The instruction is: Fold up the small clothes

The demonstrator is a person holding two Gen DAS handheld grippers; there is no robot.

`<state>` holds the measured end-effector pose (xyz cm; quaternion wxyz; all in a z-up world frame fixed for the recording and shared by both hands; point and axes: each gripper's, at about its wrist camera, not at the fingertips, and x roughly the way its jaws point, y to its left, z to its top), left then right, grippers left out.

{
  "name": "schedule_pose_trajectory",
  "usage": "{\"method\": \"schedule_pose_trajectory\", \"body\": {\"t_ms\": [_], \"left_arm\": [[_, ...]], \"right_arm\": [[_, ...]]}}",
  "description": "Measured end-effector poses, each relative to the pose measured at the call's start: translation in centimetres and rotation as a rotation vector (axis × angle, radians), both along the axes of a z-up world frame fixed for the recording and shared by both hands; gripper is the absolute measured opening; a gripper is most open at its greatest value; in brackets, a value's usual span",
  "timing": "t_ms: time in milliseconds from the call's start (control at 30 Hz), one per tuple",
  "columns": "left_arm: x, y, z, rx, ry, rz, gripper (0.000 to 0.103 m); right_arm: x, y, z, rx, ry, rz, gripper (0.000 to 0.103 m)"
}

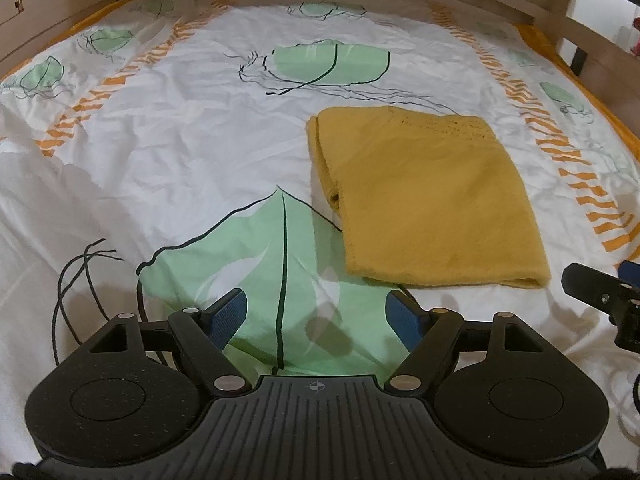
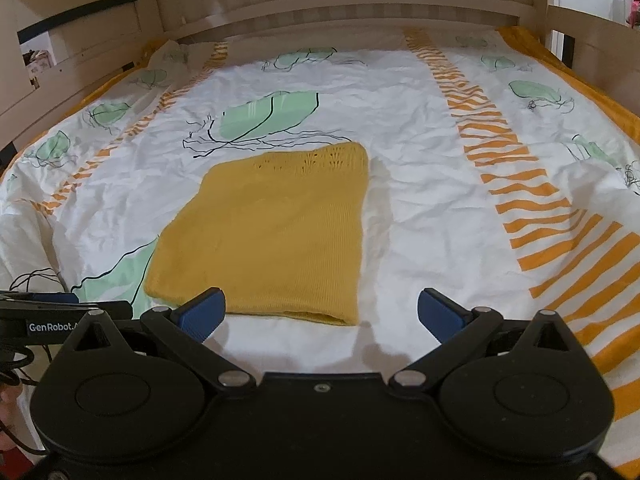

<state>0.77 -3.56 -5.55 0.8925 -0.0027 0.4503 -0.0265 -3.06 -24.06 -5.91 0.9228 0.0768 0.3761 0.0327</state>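
A folded yellow knit garment [image 1: 428, 196] lay flat on the bed sheet [image 1: 192, 128], roughly in the middle of the bed and a little toward the right side as the left wrist camera saw it. It formed a neat rectangle, with a lacy openwork band along its far edge and the layered folds showing along its left edge. Its near left corner overlapped the tip of a large green leaf print [image 1: 280, 280] on the sheet.

The left gripper [image 1: 316, 316] was released, its blue pads spread wide over the green leaf print near the front edge of the bed, holding nothing and clear of the garment. The right gripper [image 2: 320, 312] was also released and empty, its pads parted just in front of the garment's near edge; its left pad [image 2: 204, 312] overlapped that edge in the right wrist view, though contact could not be judged.

Orange striped bands [image 2: 500, 168] ran down the sheet on either side, and a wooden bed frame [image 2: 320, 4] closed the far edge.
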Motion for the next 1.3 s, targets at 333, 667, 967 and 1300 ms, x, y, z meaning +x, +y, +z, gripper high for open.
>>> {"method": "schedule_pose_trajectory", "body": {"t_ms": [333, 667, 967, 1300], "left_arm": [[0.3, 0.0, -0.4, -0.002, 0.021, 0.001, 0.075], [0.7, 0.5, -0.7, 0.000, 0.036, 0.012, 0.075], [1.2, 1.0, -1.1, 0.001, 0.052, 0.017, 0.075], [1.5, 1.4, -1.2, 0.018, 0.036, 0.015, 0.075]], "right_arm": [[0.6, 0.3, -0.2, 0.003, 0.010, 0.002, 0.102], [1.1, 0.3, -0.8, 0.015, 0.031, -0.006, 0.102], [1.7, 0.0, -1.7, 0.026, 0.067, -0.017, 0.102], [2.4, -0.4, -2.3, 0.033, 0.104, -0.020, 0.102]]}}
